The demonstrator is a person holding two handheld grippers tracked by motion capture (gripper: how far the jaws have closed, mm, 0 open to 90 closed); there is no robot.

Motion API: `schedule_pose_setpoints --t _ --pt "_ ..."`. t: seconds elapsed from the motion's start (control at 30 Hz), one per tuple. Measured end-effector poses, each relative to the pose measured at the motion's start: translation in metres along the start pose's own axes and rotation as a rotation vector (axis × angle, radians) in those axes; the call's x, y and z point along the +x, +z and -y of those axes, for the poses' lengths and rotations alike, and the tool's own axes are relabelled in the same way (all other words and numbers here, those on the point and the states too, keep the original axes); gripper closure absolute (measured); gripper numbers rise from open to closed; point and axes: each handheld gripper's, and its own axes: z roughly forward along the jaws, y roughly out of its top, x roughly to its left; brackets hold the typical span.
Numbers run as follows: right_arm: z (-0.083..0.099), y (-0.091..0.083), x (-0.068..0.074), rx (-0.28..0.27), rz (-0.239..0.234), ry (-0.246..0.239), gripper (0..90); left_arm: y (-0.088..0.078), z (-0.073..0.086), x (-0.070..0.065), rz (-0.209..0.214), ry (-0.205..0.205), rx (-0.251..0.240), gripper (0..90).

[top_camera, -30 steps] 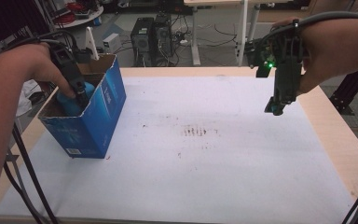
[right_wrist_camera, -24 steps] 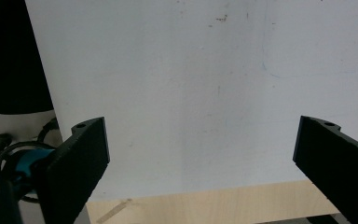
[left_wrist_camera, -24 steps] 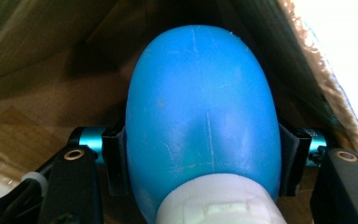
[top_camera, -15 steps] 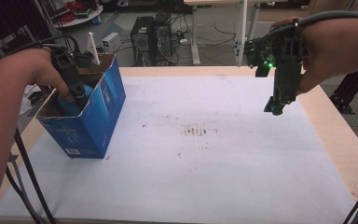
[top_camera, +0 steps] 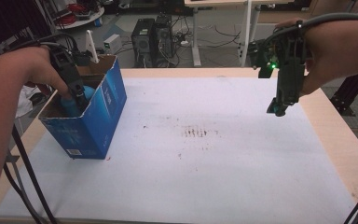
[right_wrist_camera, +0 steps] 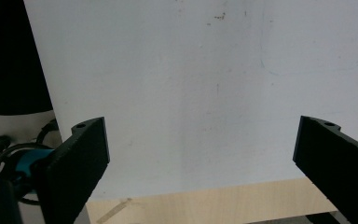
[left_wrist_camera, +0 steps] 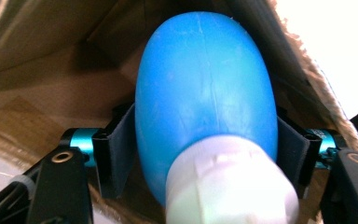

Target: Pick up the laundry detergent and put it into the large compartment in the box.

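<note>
1. High view: left gripper sunk into open blue cardboard box at left end of white table sheet; blue bottle inside box beside jaws. Right gripper raised over sheet's far right, pointing down, well apart from box

2. Left gripper view: blue bottle with white cap lying between pads, jaws just easing apart, pads alongside its flanks; pinch or bare contact: cannot tell

3. Right gripper view: jaws spread wide, nothing between; white sheet beneath
</note>
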Motion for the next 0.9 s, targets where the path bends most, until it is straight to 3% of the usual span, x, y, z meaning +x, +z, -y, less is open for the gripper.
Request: schedule_pose_setpoints --t 0.37,0.43,0.9 --pt "-0.002 -0.001 0.004 0.003 0.000 -0.007 2.5 -0.013 0.000 -0.008 -0.019 -0.004 0.001 25.7" --pt "-0.002 -0.002 0.005 0.003 0.002 0.002 2.5 -0.016 0.001 -0.008 -0.033 0.000 0.004 20.7" --pt "-0.002 -0.003 0.005 -0.001 -0.003 -0.004 2.5 -0.045 0.008 -0.015 -0.081 0.020 -0.039 11.5"
